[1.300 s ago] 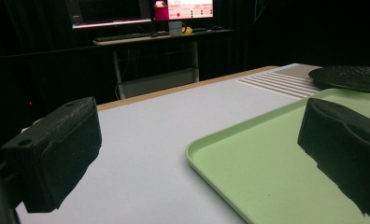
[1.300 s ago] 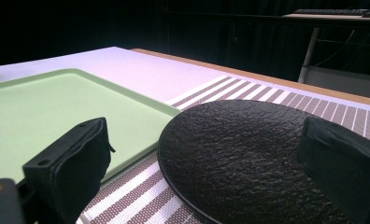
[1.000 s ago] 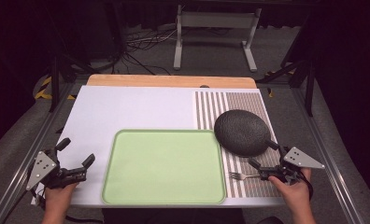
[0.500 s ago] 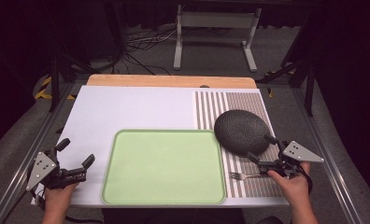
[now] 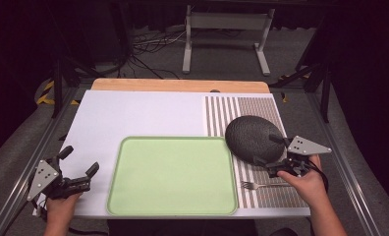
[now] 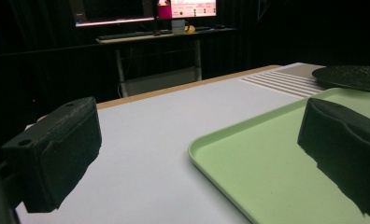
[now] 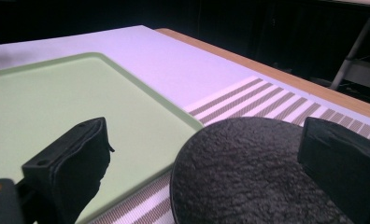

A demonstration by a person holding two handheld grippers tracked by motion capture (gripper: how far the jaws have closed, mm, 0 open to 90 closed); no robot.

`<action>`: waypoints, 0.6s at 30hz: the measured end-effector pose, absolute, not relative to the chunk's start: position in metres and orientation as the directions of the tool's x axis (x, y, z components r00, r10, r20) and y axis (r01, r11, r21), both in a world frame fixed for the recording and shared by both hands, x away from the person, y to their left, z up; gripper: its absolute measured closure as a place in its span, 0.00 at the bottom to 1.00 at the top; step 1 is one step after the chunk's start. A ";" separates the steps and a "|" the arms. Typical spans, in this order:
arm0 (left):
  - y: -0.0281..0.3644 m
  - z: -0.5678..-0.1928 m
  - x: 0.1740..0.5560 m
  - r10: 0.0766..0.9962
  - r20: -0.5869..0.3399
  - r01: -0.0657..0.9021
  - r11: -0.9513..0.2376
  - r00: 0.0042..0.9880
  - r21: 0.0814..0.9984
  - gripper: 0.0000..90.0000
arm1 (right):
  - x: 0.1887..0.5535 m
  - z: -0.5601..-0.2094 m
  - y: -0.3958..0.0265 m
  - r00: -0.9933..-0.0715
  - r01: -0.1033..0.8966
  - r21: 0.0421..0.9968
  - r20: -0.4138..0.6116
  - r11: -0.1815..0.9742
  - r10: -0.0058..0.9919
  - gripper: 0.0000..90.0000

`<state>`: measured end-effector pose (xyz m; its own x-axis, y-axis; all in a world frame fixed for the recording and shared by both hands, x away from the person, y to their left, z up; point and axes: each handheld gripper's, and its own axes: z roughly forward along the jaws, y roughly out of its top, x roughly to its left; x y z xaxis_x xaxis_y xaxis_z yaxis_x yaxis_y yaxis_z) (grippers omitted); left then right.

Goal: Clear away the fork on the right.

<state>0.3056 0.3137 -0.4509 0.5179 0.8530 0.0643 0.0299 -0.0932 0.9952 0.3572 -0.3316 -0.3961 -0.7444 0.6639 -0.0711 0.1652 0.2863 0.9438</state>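
- My right gripper (image 5: 265,150) hangs at the near right rim of the dark textured plate (image 5: 254,137), its jaws spread wide with nothing between them.
- That plate sits on the striped mat (image 5: 261,110), touching the green tray's (image 5: 173,174) right edge.
- A fork (image 5: 261,185) lies on the stripes just in front of my right hand (image 5: 305,184).
- My left gripper (image 5: 79,164) rests at the white table's (image 5: 133,113) near left corner, jaws spread and empty, just left of the tray.
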 end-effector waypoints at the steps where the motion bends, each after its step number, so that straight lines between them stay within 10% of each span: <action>1: 0.314 -0.451 0.305 0.853 0.065 0.029 -0.094 0.518 0.995 0.00 | 0.358 -0.393 -0.330 -0.747 0.162 0.942 -0.078 0.295 0.660 0.03; 18: 0.314 -0.451 0.306 0.852 0.061 0.032 -0.091 0.521 0.995 0.00 | 0.366 -0.372 -0.316 -0.823 0.227 0.801 -0.147 0.554 0.549 0.09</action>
